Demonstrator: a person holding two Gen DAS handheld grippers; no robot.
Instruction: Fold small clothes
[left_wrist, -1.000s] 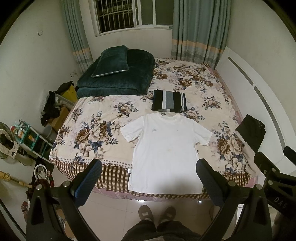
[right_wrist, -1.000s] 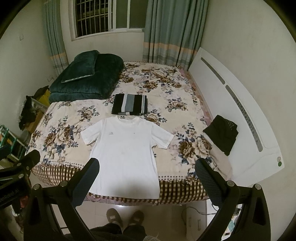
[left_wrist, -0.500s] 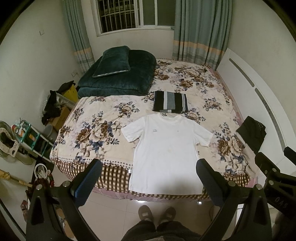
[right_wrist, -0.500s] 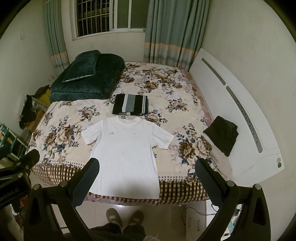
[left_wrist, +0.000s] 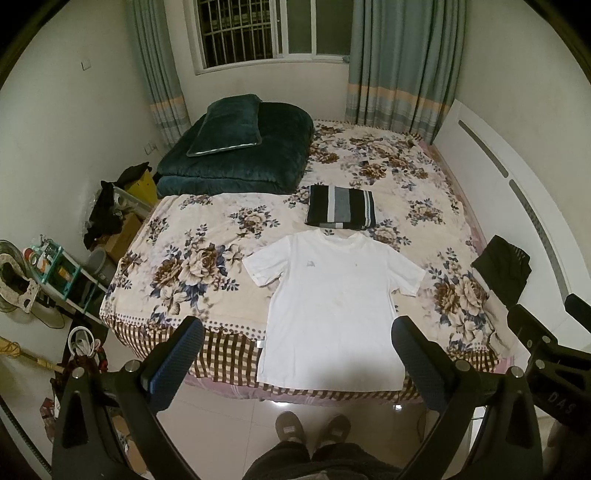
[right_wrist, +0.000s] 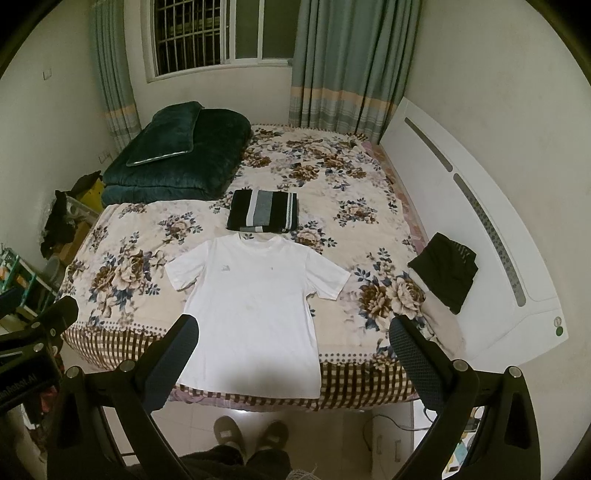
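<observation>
A white T-shirt (left_wrist: 332, 306) lies flat and spread on the floral bed, hem at the near edge; it also shows in the right wrist view (right_wrist: 255, 310). A folded black and grey striped garment (left_wrist: 341, 206) lies just beyond its collar, also in the right wrist view (right_wrist: 263, 211). A dark garment (left_wrist: 504, 271) lies at the right bed edge, also in the right wrist view (right_wrist: 445, 269). My left gripper (left_wrist: 295, 347) is open and empty, held above the floor before the bed. My right gripper (right_wrist: 293, 341) is open and empty, beside it.
A dark green folded quilt with a pillow (left_wrist: 236, 147) lies at the far left of the bed. The white headboard (right_wrist: 465, 229) runs along the right. A shelf and clutter (left_wrist: 55, 269) stand left of the bed. The person's slippers (left_wrist: 314, 430) stand on the tiled floor.
Both views have shifted slightly; the grippers stay open and high before the bed. Nothing on the bed has moved.
</observation>
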